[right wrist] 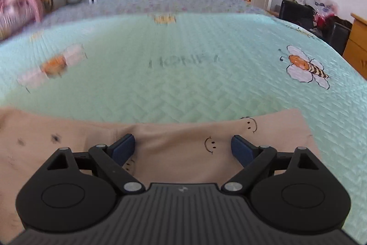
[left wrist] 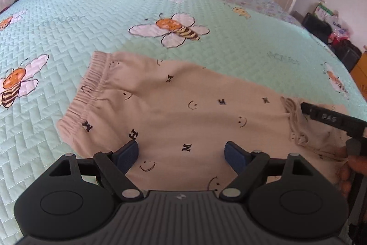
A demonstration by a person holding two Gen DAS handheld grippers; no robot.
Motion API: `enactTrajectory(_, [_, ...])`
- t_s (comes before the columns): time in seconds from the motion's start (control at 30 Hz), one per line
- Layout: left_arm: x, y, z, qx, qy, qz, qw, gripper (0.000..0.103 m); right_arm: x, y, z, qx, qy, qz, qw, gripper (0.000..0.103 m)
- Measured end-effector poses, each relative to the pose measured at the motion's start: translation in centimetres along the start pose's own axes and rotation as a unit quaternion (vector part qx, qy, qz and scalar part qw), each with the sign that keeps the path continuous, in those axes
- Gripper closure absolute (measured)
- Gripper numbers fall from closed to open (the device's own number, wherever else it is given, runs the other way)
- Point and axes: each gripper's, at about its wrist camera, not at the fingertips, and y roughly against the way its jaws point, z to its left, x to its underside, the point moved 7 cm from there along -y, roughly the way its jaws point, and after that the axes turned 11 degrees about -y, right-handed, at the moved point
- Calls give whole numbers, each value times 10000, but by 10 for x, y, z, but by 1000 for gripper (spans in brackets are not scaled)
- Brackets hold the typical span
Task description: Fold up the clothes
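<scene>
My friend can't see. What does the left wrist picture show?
Beige trousers with smiley faces lie flat on a mint-green bee quilt. The left tongs hang open above them, holding nothing. The right tongs reach in at the right edge.

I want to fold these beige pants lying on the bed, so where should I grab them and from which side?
Take the beige pants by the gathered elastic waistband, at its near corner. It is the thickest edge and lies flat on the quilt at the garment's left end, so the open left hand-held gripper could probably slide in low from that side and pinch both layers.
</scene>
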Motion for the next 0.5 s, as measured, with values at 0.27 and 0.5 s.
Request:
enactTrajectory(0.27, [3, 11, 1, 62, 85, -63, 9999, 18, -2, -16, -41, 381, -143, 245, 9989, 7])
enactTrajectory(0.5, [26, 55, 65, 222, 1684, -361, 9848, 18, 22, 78, -54, -471, -557, -695, 9949, 6])
